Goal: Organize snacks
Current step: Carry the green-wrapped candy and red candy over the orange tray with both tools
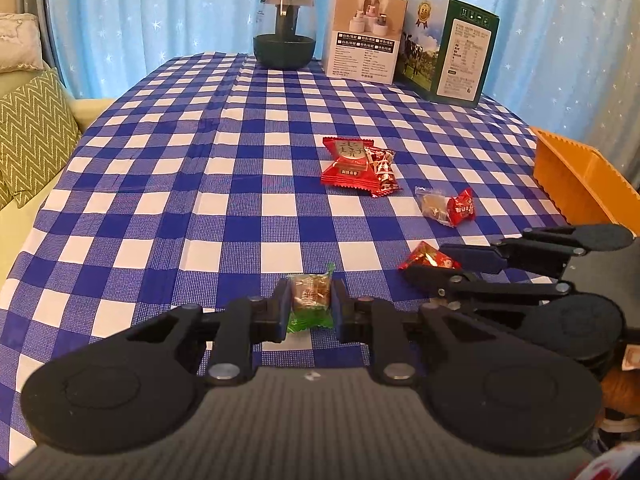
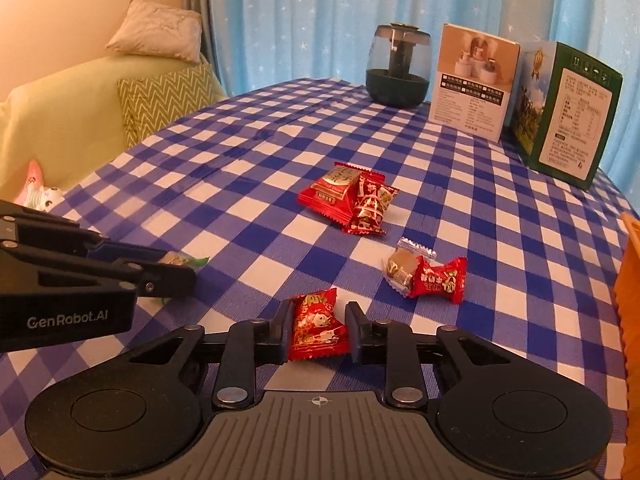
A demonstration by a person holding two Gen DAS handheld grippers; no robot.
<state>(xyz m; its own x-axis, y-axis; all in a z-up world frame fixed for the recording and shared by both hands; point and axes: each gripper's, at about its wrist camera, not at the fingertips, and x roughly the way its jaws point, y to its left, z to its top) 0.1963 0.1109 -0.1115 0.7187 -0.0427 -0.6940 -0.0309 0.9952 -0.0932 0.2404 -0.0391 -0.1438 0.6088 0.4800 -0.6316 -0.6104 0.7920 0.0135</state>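
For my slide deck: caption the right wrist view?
Right gripper closing around a red foil candy packet on the blue-checked tablecloth.

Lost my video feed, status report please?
Left gripper shut on green-wrapped candy. Right gripper around red-wrapped candy; grip unclear. Four snacks loose on checked tablecloth.

The orange box [image 2: 632, 320] was cut off by the right edge in both views. The print on the two cartons [image 1: 362, 36] was too small to read. The green snack [image 2: 188, 261] was mostly hidden behind the left hand-held gripper [image 2: 176, 276] in the right view.
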